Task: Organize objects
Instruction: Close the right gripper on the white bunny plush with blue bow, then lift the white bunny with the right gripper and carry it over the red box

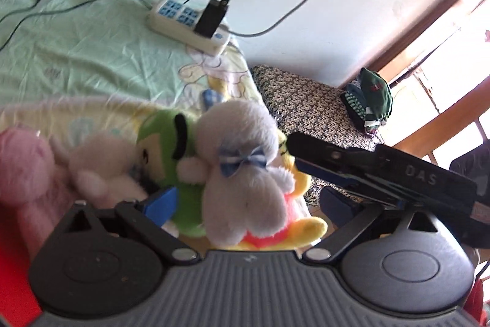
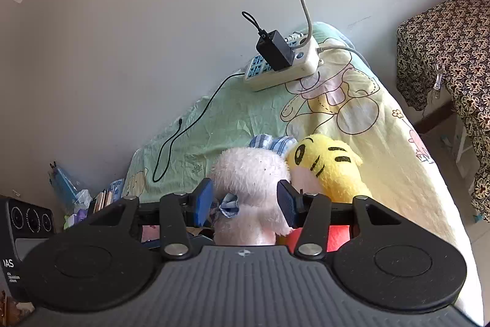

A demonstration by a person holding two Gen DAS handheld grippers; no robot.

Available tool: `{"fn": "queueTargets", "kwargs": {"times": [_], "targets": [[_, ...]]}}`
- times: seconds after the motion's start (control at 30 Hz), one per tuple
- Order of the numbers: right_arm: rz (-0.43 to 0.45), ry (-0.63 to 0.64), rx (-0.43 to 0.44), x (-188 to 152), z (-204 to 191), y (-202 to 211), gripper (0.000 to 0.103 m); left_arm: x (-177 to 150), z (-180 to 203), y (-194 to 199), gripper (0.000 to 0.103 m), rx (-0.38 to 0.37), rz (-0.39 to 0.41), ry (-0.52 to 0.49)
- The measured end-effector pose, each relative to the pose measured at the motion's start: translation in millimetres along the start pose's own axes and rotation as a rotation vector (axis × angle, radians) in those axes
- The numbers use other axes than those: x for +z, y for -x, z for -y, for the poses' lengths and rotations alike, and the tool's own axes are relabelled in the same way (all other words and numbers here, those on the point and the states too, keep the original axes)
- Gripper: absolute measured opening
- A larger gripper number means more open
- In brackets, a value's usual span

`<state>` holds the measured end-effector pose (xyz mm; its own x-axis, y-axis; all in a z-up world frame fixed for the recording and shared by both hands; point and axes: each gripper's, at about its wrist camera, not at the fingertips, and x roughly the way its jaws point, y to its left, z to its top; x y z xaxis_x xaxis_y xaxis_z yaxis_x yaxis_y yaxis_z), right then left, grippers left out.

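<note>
Bed sheet point(image 2: 232, 115), green and yellow, filled the middle of the right wrist view. Power strip point(image 2: 281, 68) lay at 12 o'clock of the toys, black adapter point(image 2: 274, 49) plugged in. White plush point(image 2: 254, 189) sat pinched between right gripper point(image 2: 245, 199) pads. Yellow plush point(image 2: 329, 167) touched it at 2 o'clock. Left gripper point(image 1: 245, 201) stood wide apart around the toy cluster, green plush point(image 1: 171, 149) against its left pad; grip uncertain.

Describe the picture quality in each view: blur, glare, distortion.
Left wrist view: motion blur smears the pink plush and the near bedsheet, the window at right is blown out white, and fisheye bends the wall edge. Right wrist view: sharp and evenly lit, with the white plush and power strip crisp, and the same fisheye curvature.
</note>
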<state>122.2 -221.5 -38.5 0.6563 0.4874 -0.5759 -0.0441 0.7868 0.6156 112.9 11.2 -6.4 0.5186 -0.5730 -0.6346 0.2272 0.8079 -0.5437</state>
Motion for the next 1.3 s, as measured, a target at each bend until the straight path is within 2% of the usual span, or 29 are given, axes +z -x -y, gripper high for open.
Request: {"fn": "queueTargets", "kwargs": {"times": [0.1,0.17,0.27,0.33,0.43,0.5,0.63,0.8,0.97,1.13,1.3], "targets": [[-0.014,0.004,0.042,6.2,3.2,-10.4,0.051,6.6,-5.1,-15.0,0.088,-0.007,-0.043,-0.023],[-0.009,0.003,0.073,11.7,3.0,-14.6,0.051,7.4,-11.8,-26.8,0.077,-0.028,-0.083,-0.014],[-0.031,-0.007,0.079,13.9,6.0,-20.0,0.051,6.6,-20.3,-35.9,0.07,-0.053,-0.105,0.012],[-0.044,-0.021,0.077,12.7,9.0,-22.5,0.05,6.4,-20.7,-37.7,0.067,-0.045,-0.097,0.014],[-0.082,-0.031,0.082,8.1,10.8,-26.5,0.04,7.1,-18.2,-37.4,0.063,-0.011,-0.061,0.032],[-0.079,-0.049,0.091,6.3,11.5,-26.3,0.039,7.8,-16.3,-37.4,0.062,0.019,-0.038,0.046],[-0.059,-0.064,0.114,6.9,5.5,-16.8,0.037,7.6,-4.5,-26.8,0.061,0.04,-0.008,0.012],[-0.021,-0.02,0.161,6.9,-14.5,9.9,0.037,5.9,15.1,4.4,0.061,0.06,0.08,0.0],[-0.004,0.06,0.232,-5.2,-44.1,33.0,0.037,-11.2,31.9,49.0,0.061,0.088,0.161,-0.011],[-0.015,0.163,0.33,-25.1,-83.1,39.8,0.037,-40.0,41.8,101.2,0.061,0.19,0.249,-0.021],[-0.07,0.24,0.417,-42.9,-133.1,21.1,0.037,-65.6,27.7,155.9,0.061,0.293,0.321,0.008]]}}
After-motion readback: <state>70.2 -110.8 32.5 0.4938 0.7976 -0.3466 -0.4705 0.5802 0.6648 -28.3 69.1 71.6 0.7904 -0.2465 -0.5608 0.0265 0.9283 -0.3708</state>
